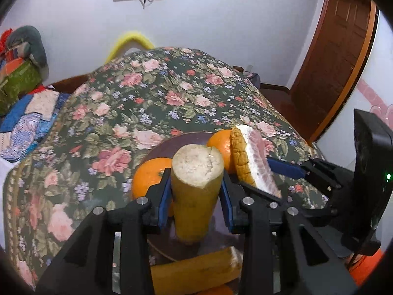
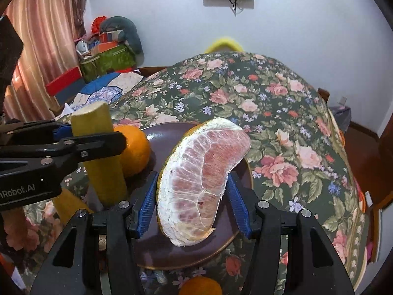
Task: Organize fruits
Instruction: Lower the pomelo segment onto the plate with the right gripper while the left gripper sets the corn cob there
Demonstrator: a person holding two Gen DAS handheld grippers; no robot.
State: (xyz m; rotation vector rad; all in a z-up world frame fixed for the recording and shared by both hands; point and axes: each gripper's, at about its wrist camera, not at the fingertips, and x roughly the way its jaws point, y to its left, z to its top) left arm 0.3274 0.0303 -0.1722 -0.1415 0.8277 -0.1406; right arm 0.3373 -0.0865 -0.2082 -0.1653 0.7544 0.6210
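Note:
My left gripper (image 1: 195, 186) is shut on a yellow cut stalk piece (image 1: 196, 191) and holds it upright over the brown plate (image 1: 172, 145). It shows in the right wrist view (image 2: 98, 147) too. My right gripper (image 2: 194, 186) is shut on a pink pomelo wedge (image 2: 199, 184) held over the same plate (image 2: 169, 132); the wedge also shows in the left wrist view (image 1: 253, 157). Two oranges (image 1: 149, 174) (image 1: 219, 147) lie on the plate; one shows in the right wrist view (image 2: 133, 147).
A second yellow stalk piece (image 1: 196, 270) lies off the plate's near edge on the floral tablecloth (image 1: 122, 113). Another orange (image 2: 200, 286) lies on the cloth near me. Cluttered boxes (image 2: 108, 56) stand at the back left, a brown door (image 1: 331, 61) at the right.

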